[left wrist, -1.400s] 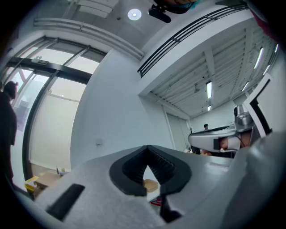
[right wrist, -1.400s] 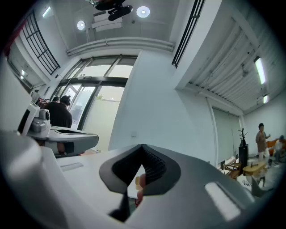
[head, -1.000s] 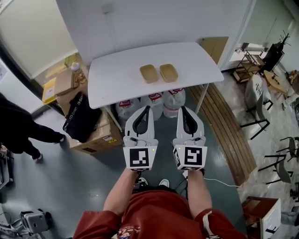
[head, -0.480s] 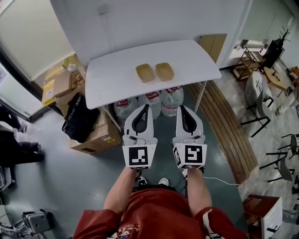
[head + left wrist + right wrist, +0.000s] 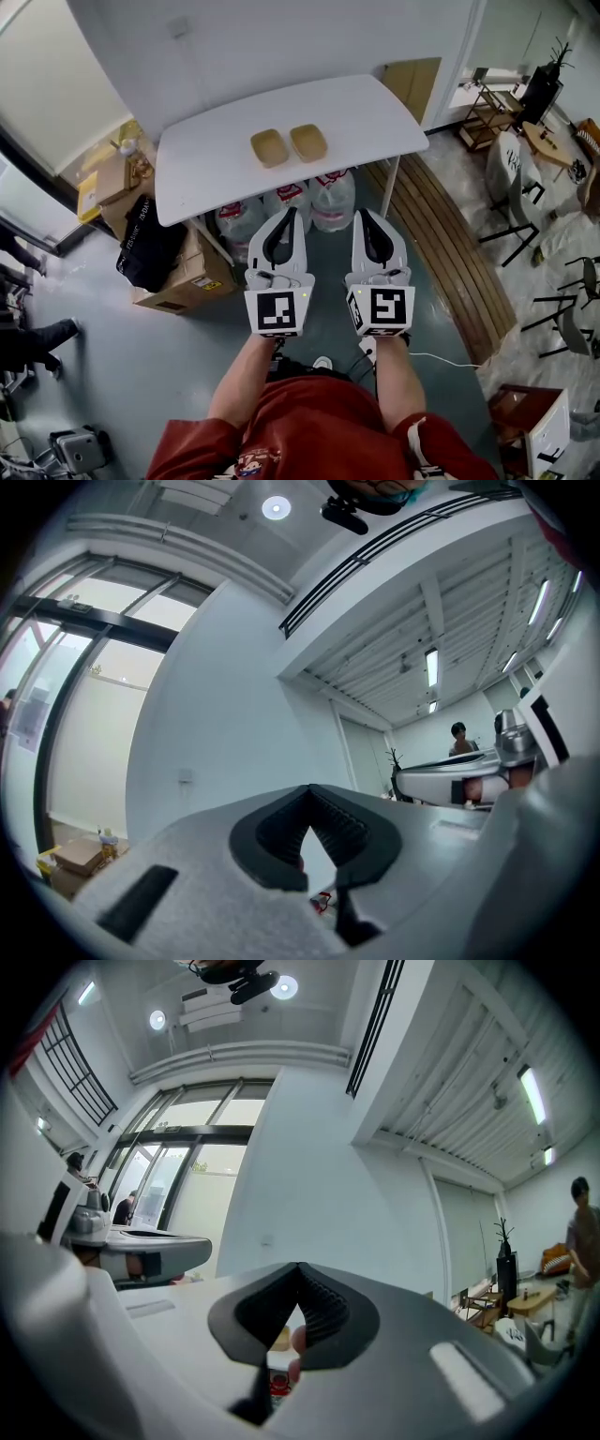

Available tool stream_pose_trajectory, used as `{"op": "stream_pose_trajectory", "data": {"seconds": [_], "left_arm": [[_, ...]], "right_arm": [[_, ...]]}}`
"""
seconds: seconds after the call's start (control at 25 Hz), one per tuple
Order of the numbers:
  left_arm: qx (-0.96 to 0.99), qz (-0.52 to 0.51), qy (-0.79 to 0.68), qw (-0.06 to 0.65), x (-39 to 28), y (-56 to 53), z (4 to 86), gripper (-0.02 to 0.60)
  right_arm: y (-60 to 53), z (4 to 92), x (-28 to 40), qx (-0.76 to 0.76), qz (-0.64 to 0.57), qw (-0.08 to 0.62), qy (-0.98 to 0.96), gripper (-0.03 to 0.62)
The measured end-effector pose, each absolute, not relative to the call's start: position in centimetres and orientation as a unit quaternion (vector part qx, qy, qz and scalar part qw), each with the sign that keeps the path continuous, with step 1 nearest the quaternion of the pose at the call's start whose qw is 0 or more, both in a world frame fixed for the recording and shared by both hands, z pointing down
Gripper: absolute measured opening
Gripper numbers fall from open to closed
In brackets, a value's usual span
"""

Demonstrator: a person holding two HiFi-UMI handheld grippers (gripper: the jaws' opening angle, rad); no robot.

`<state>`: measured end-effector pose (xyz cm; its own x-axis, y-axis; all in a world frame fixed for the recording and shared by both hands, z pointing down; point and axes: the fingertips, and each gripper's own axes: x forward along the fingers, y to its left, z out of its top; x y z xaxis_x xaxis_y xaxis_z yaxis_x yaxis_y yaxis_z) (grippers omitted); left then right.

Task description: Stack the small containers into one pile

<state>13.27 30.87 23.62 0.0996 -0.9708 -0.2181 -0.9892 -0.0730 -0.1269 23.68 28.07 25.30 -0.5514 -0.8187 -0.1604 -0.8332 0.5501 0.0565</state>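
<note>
The left container and the right container are lying just beside each other near the middle of the table, not yet stacked. The left gripper and the right gripper are hovering well short of the table's near edge, both with jaws pressed together, holding nothing. Arriving at the table with jaws closed would likely mean shoving a light container along it instead of taking it, perhaps toward the table's far edge.
</note>
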Motion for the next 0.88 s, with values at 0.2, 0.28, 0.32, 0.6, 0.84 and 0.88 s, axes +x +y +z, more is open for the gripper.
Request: {"op": "stream_pose_trajectory", "data": {"seconds": [0.2,0.28,0.32,0.6,0.84,0.88], "left_arm": [[-0.733,0.014,0.671,0.113,14.2,29.8,24.4,0.003],[-0.731,0.019,0.672,0.119,14.2,29.2,24.3,0.003],[-0.729,0.027,0.673,0.122,14.1,28.9,24.1,0.003],[-0.726,0.038,0.674,0.128,12.0,25.7,24.7,0.003],[-0.725,0.054,0.675,0.124,9.4,21.2,24.2,0.003],[-0.725,0.054,0.675,0.125,8.7,20.4,24.1,0.003]], "right_arm": [[26.8,25.7,24.8,-0.469,0.057,0.057,0.880,0.002],[26.2,25.9,24.7,-0.467,0.055,0.055,0.881,0.002],[25.9,26.0,24.5,-0.466,0.054,0.054,0.881,0.002],[22.7,26.9,22.3,-0.464,0.060,0.048,0.883,0.002],[18.4,26.6,20.2,-0.468,0.068,0.040,0.880,0.002],[17.5,26.4,19.5,-0.469,0.069,0.038,0.880,0.002]]}}
